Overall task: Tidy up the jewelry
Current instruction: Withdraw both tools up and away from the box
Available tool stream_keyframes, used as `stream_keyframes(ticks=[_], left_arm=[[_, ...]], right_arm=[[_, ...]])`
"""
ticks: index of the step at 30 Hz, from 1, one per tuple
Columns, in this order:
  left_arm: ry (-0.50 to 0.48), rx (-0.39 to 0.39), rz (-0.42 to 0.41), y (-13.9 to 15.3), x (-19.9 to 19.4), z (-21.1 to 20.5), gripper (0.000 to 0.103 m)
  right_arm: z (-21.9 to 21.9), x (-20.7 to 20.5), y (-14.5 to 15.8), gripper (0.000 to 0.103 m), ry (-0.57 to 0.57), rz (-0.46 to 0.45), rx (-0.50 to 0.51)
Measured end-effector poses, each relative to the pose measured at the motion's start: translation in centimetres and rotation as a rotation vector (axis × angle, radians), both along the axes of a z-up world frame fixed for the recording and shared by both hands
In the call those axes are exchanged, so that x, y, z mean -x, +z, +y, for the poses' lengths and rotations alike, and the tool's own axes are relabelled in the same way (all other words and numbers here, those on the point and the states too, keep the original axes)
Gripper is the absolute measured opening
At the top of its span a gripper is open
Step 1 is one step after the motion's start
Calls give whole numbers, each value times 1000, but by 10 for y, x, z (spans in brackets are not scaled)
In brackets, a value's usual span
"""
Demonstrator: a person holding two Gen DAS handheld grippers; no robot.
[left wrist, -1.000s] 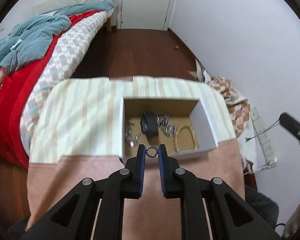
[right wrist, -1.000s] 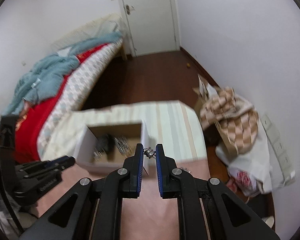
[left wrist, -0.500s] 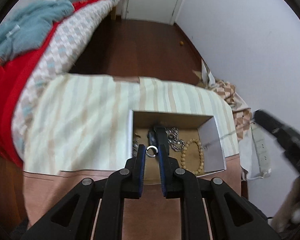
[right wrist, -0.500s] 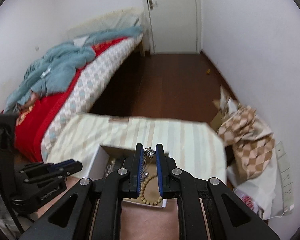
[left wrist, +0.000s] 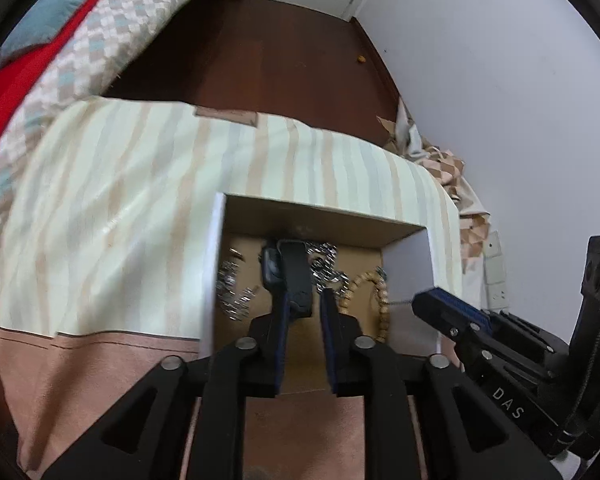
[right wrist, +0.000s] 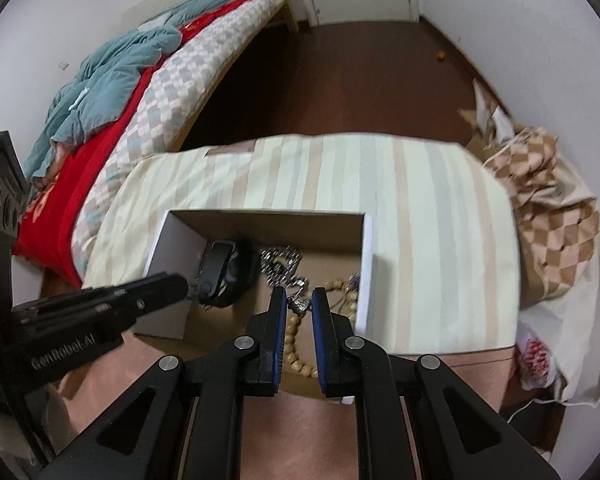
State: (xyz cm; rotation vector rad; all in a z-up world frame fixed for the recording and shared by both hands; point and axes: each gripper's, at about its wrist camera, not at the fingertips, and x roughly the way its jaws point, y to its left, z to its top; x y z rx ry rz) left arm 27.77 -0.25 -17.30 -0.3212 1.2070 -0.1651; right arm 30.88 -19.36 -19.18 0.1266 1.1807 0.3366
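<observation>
Presently: striped worktop carrying an open cardboard box. Inside, a black watch, a wooden bead bracelet, silver chains. Left hand-held gripper parted, empty, over the box. Right hand-held gripper pinching a silver pendant.

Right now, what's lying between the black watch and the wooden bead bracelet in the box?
A heap of silver chain lies between the black watch and the wooden bead bracelet, clearest in the right wrist view.

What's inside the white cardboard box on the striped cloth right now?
Inside the white cardboard box: a black smartwatch, silver chain jewelry and a wooden bead bracelet. The grippers cover part of the floor.
</observation>
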Motion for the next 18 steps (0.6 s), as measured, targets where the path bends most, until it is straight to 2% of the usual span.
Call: stream_keyframes(ticks=[2,3,4,7,8,9,10,11,12,16,18], left_arm=[[9,-28,-14,6,1,3,37],[17,-37,-23,9,1,5,56],[25,-52,-30,11,2,8,68],[38,-99,-62,19,7,14,69],[42,-111,-69,21,8,15,71],[46,-133,-79,22,10,17,81],[50,-151,-84,23,11,18,93],[58,-174,-90,23,13,20,97],[66,-195,-94,23,15,23,99],[105,-294,-95,17,26,31,102],[114,-327,-96,16,33,34,103]], right_arm=[[-2,-1,-2,15,2,18,-4],[-2,-1,-2,16,3,21,-4],[-2,0,-2,19,6,27,-11],[-2,3,1,25,6,25,-8],[-1,4,3,30,10,22,-4],[-1,5,5,34,10,20,-2],[0,7,7,45,10,19,5],[1,9,9,55,14,15,14],[3,10,11,59,16,9,24],[7,18,14,94,-3,-16,111],[5,23,14,99,-31,-13,136]])
